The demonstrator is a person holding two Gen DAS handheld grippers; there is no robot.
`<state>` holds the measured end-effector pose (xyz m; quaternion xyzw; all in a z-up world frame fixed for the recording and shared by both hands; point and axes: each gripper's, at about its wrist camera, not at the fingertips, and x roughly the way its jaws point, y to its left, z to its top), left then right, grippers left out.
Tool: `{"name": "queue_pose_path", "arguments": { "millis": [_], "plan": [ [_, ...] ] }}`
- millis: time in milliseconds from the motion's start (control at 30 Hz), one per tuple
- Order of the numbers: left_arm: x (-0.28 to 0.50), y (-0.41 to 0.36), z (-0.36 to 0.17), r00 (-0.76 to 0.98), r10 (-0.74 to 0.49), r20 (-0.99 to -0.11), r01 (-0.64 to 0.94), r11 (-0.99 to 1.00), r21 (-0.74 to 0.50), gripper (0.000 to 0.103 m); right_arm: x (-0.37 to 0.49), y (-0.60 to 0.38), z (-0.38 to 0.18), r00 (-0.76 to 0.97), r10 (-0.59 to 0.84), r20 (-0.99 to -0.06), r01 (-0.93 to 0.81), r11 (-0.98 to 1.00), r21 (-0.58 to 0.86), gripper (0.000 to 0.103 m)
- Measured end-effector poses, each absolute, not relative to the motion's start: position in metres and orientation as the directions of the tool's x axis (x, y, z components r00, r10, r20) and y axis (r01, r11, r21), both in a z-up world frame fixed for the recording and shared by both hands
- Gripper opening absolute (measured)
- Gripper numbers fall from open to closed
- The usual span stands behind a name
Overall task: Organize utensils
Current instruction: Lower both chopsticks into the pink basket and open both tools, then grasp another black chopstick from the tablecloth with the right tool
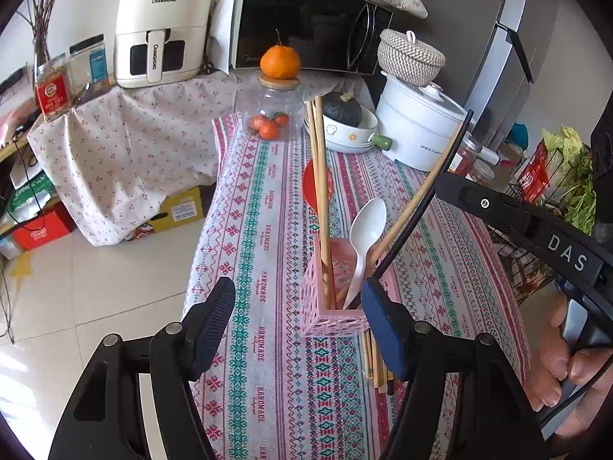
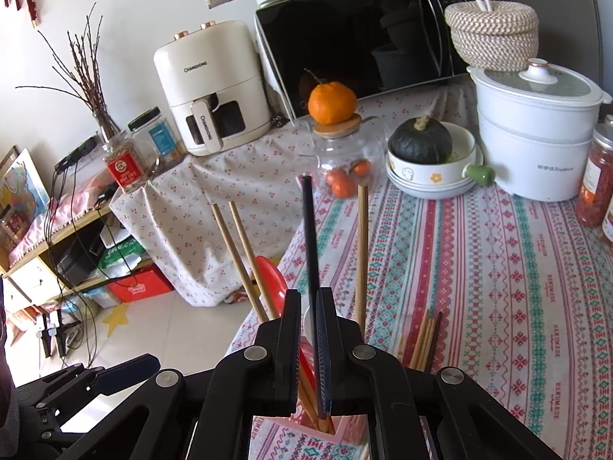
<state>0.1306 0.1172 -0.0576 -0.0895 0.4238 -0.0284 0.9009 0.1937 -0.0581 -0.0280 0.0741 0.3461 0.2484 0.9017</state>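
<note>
A pink lattice utensil holder (image 1: 333,318) stands on the patterned tablecloth (image 1: 268,230). In it are wooden chopsticks (image 1: 320,176), a white spoon (image 1: 366,230) and a red spoon (image 2: 268,272). My right gripper (image 2: 308,295) is shut on a black chopstick (image 2: 308,230), whose lower end is down inside the holder. From the left wrist view the right gripper (image 1: 440,182) comes in from the right, held by a hand (image 1: 567,356). My left gripper (image 1: 298,285) is open, and its right finger is beside the holder. Several loose chopsticks (image 1: 377,372) lie on the cloth near the holder.
Behind the holder are a glass jar of oranges (image 1: 274,115), a bowl with a dark squash (image 1: 345,126) and a white pot (image 1: 417,130). A microwave (image 1: 306,23) and an air fryer (image 1: 161,27) stand at the back. A wire basket of greens (image 1: 555,191) is at the right, and the table's edge drops to the floor at the left.
</note>
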Motion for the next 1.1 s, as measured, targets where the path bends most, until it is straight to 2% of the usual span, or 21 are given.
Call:
{"name": "queue_pose_path", "arguments": {
  "millis": [100,167,233,333,400,467,600,667,767,933,1100],
  "plan": [
    [0.131,0.117,-0.058,0.639,-0.124,-0.759,-0.021,0.984,-0.179,0.071,0.193,-0.062,-0.025,0.636,0.516,-0.574,-0.407,0.856,0.319,0.012],
    [0.132,0.116,-0.059,0.637,-0.124,-0.761,-0.023,0.984,-0.179,0.072,0.192,-0.067,-0.023,0.640,0.524,-0.562,-0.409,0.851,0.329,0.029],
    [0.132,0.115,-0.059,0.635,-0.125,-0.762,-0.021,0.984,-0.179,0.072,0.191,-0.072,-0.020,0.643,0.532,-0.551,-0.408,0.846,0.342,0.037],
    [0.131,0.112,-0.059,0.637,-0.126,-0.761,-0.012,0.985,-0.173,0.073,0.186,-0.081,-0.014,0.650,0.536,-0.539,-0.408,0.844,0.348,0.041],
    [0.130,0.110,-0.059,0.638,-0.122,-0.760,-0.007,0.986,-0.164,0.074,0.183,-0.087,-0.010,0.660,0.530,-0.533,-0.402,0.848,0.345,0.052],
    [0.130,0.108,-0.058,0.639,-0.120,-0.760,-0.004,0.987,-0.159,0.075,0.180,-0.095,-0.009,0.671,0.515,-0.533,-0.388,0.857,0.340,0.068],
    [0.129,0.105,-0.060,0.629,-0.133,-0.766,0.002,0.985,-0.170,0.080,0.176,-0.111,-0.012,0.688,0.472,-0.550,-0.353,0.881,0.315,0.081],
    [0.129,0.104,-0.062,0.619,-0.147,-0.772,0.002,0.983,-0.185,0.086,0.174,-0.119,-0.016,0.695,0.448,-0.562,-0.333,0.894,0.300,0.091],
    [0.130,0.099,-0.068,0.590,-0.157,-0.792,0.004,0.982,-0.191,0.088,0.175,-0.130,-0.025,0.693,0.412,-0.592,-0.303,0.911,0.280,0.100],
    [0.132,0.092,-0.074,0.558,-0.142,-0.817,-0.007,0.984,-0.176,0.095,0.183,-0.142,-0.051,0.647,0.363,-0.670,-0.248,0.932,0.265,0.103],
    [0.132,0.093,-0.074,0.559,-0.106,-0.822,-0.020,0.990,-0.141,0.097,0.196,-0.148,-0.081,0.604,0.297,-0.739,-0.182,0.955,0.234,0.103]
  ]
}}
